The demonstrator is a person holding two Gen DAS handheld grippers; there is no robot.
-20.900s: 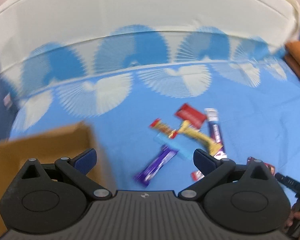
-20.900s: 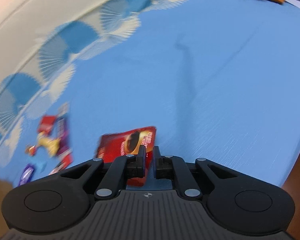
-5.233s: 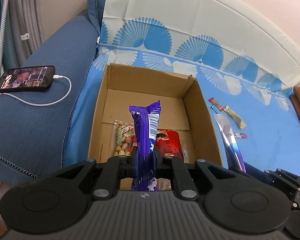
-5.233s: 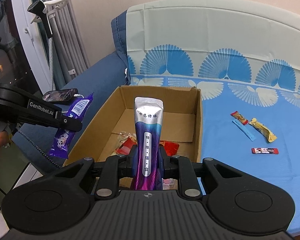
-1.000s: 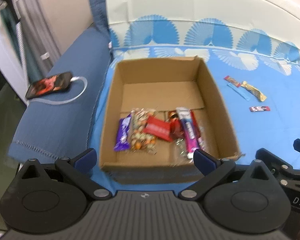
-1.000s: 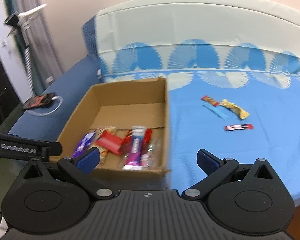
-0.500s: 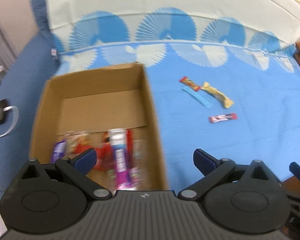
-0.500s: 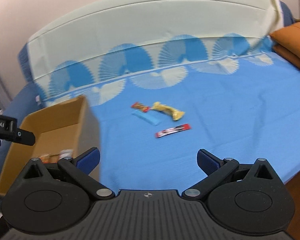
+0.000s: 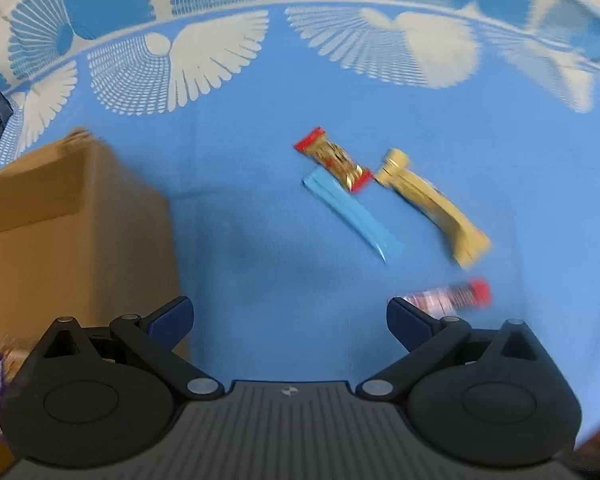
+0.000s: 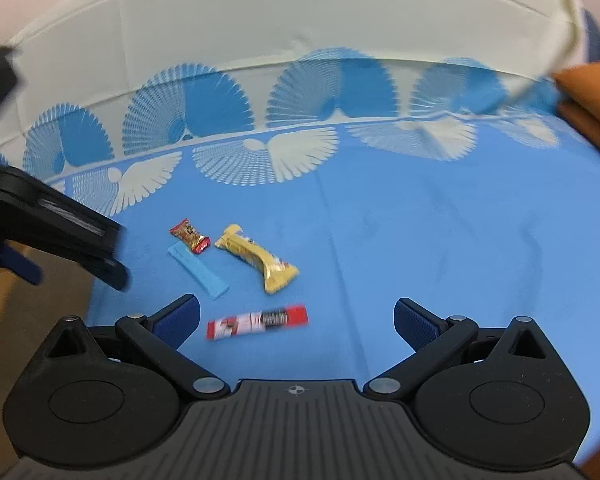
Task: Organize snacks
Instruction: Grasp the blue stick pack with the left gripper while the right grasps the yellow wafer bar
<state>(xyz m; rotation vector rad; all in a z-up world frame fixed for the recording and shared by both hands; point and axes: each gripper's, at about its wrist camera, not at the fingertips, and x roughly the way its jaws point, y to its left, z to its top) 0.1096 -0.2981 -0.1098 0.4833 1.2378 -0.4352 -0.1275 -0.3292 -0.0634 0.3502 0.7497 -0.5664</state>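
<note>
The cardboard box (image 9: 80,240) sits left on the blue sofa cover (image 10: 420,240); both grippers (image 9: 288,316) (image 10: 296,316) hang released and empty above four loose snack bars. The red-and-white bar (image 10: 258,322) lies nearest: light, crinkly, slippery, best pinched mid-length

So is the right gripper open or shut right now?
Open: the right gripper has its jaws spread wide, nothing between them, above the red-and-white bar.
</note>
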